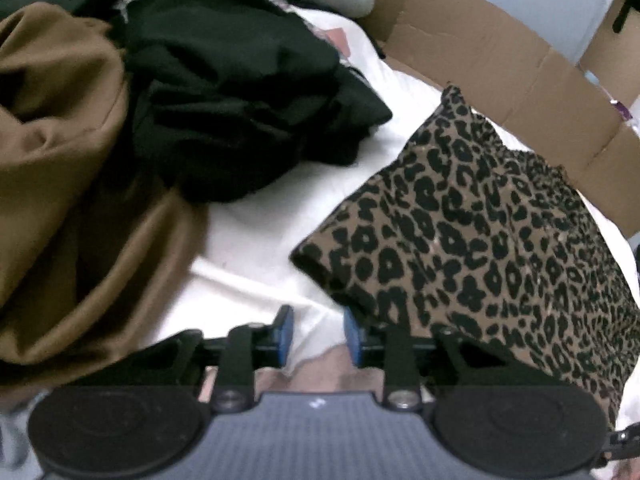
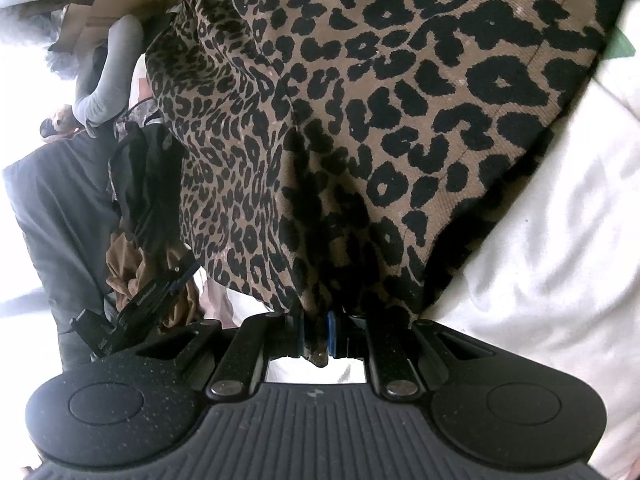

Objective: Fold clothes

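A leopard-print garment (image 1: 480,232) lies on the white sheet (image 1: 260,232) at the right of the left wrist view, one corner reaching the right finger. My left gripper (image 1: 318,334) is open and empty, low over the sheet beside that corner. In the right wrist view the same leopard-print garment (image 2: 380,100) fills the frame, bunched into my right gripper (image 2: 318,332), which is shut on its edge. The left gripper (image 2: 144,304) shows at lower left there.
A brown garment (image 1: 60,180) and a black garment (image 1: 240,92) are piled at the left. A cardboard box flap (image 1: 520,64) runs along the far right. A grey sleeve (image 2: 108,76) and dark fabric (image 2: 60,220) lie at the left of the right wrist view.
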Tool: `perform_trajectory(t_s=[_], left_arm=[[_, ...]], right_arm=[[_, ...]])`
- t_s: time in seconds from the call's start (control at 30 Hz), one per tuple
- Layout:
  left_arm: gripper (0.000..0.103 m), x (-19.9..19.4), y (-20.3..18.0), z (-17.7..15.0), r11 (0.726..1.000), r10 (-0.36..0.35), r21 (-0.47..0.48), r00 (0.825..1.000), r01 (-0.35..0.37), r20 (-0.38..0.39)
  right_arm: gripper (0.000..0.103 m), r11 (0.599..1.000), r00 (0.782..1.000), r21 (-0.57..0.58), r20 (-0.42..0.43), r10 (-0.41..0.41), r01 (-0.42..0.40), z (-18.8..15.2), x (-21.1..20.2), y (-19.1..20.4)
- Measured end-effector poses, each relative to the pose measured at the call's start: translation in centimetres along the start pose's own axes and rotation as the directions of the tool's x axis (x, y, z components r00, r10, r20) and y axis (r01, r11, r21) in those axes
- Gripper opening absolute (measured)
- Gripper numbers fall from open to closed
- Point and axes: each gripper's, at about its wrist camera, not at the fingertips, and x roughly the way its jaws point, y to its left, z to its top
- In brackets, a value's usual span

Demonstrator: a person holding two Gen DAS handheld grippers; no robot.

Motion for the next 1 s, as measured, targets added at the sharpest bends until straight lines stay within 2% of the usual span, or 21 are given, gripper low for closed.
perform_trajectory(t_s=[0.07,0.17,0.43,0.57,0.83,1.0], left_arm=[[0.038,0.1,0.4,0.3,1.0,-0.007,-0.029,1.0,0.008,0.011],[0.054,0.4,0.7,0.7,0.999,-0.013,-0.032,0.999,0.014,0.03],[0.051,1.9,0.1,1.5,1.0,-0.021,-0.004,0.998,0.021,0.066],[0.051,1.1,0.4,1.3,0.999,-0.042,-0.006,0.995,0.042,0.087],[0.05,0.5,1.1,0.4,0.996,0.035,0.081,0.997,-0.04,0.067],[0.05,1.1,0.7,0.3,0.991,0.049,0.124,0.997,-0.057,0.067]], right_arm=[[0.009,1.0,1.0,-0.001,0.0,-0.003,0.003,0.0,0.0,0.0],[0.009,1.0,1.0,0.003,-0.003,-0.005,0.005,-0.1,0.1,-0.1],[0.009,1.0,1.0,0.013,-0.011,-0.013,0.013,-0.1,0.0,-0.3],[0.009,1.0,1.0,0.018,-0.009,-0.014,0.014,0.0,-0.3,-0.4],[0.009,1.0,1.0,0.022,-0.013,-0.013,0.013,0.2,-0.3,-0.3],[0.009,1.0,1.0,0.018,-0.011,-0.015,0.015,0.2,-0.4,-0.3]])
